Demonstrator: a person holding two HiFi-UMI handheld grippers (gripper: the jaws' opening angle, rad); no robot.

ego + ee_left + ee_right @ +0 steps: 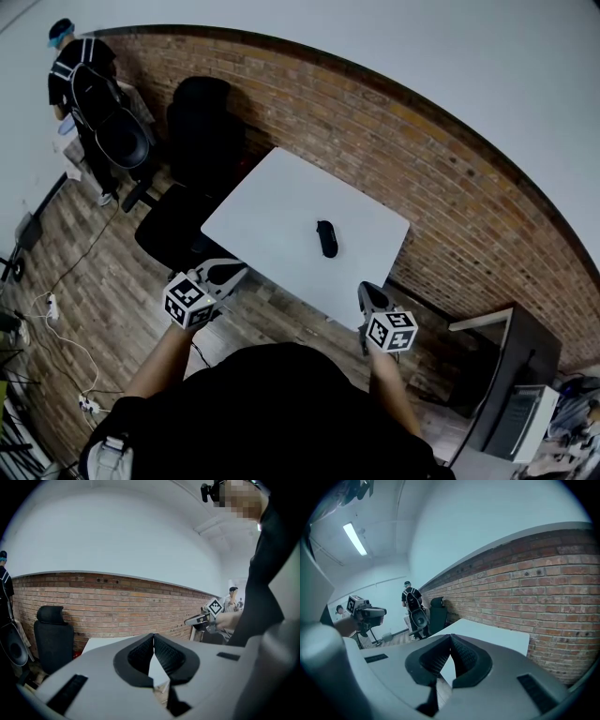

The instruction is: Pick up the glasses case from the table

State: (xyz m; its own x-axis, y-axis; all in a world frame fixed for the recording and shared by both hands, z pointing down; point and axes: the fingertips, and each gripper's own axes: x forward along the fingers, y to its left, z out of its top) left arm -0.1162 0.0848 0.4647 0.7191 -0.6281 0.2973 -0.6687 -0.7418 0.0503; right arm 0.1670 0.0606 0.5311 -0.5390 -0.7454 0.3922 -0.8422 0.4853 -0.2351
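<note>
The only print that shows is the black-and-white square markers on the cube [187, 302] of the left gripper [229, 273] and on the cube [391, 330] of the right gripper [369, 292].

The glasses case [326, 238] is dark and oblong. It lies flat on the white table [272, 202], a little right of the middle, well apart from every edge. The top around it is bare on all sides. It is too small to tell if its lid is closed.

The far edge of the table is near the brick wall [441, 178], and two black chairs [192, 141] stand at its left side. A person [80, 66] stands far off at the left.

Both grippers are above the wooden floor [141, 309], just beside the near edge of the table, the left one at the near left corner and the right one at the near right side. Both are apart from the case. On each gripper the jaws are pressed together at the tips and nothing is between them.
</note>
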